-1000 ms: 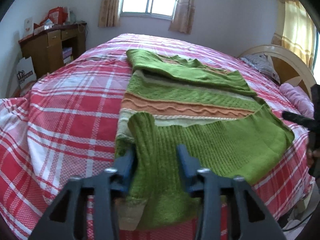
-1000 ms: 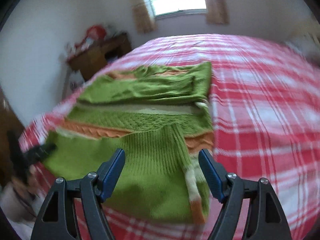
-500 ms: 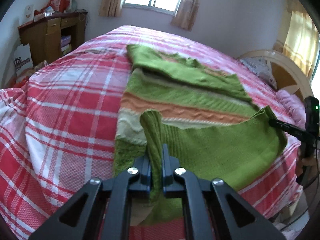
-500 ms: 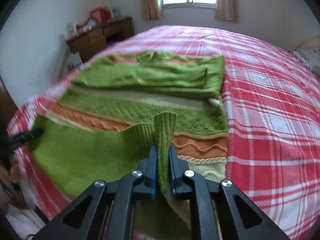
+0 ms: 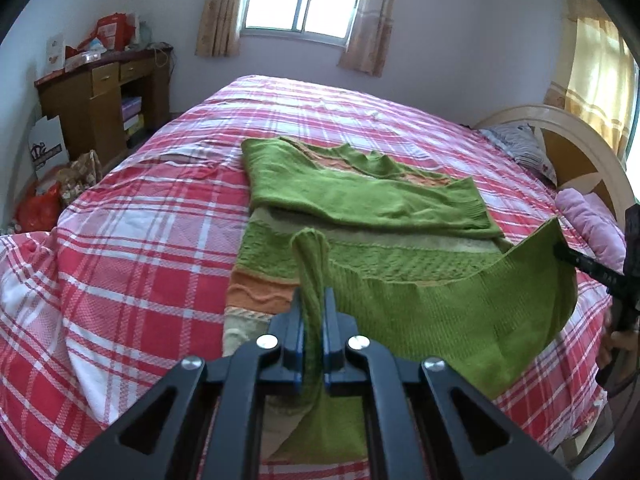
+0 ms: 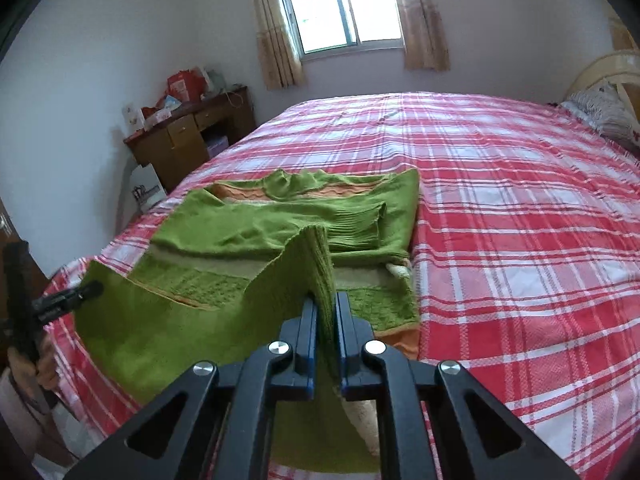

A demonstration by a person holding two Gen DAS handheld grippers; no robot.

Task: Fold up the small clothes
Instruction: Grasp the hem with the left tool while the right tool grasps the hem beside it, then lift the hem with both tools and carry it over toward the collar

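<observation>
a bedroom with a red plaid bed (image 5: 152, 240). the green sweater (image 5: 360, 204) lies on its near part, sleeves folded across the far end. the left gripper (image 5: 313, 320) and the right gripper (image 6: 325, 320) each pinch a near hem corner, lifted. the hem edge runs left to right; the fold goes far, toward the collar.

You see a bed (image 5: 140, 240) under a red plaid cover. A wooden desk (image 5: 100, 96) stands at the left wall. A curtained window (image 6: 344, 12) faces you. Pillows (image 5: 592, 224) lie by the headboard (image 5: 580, 148).
</observation>
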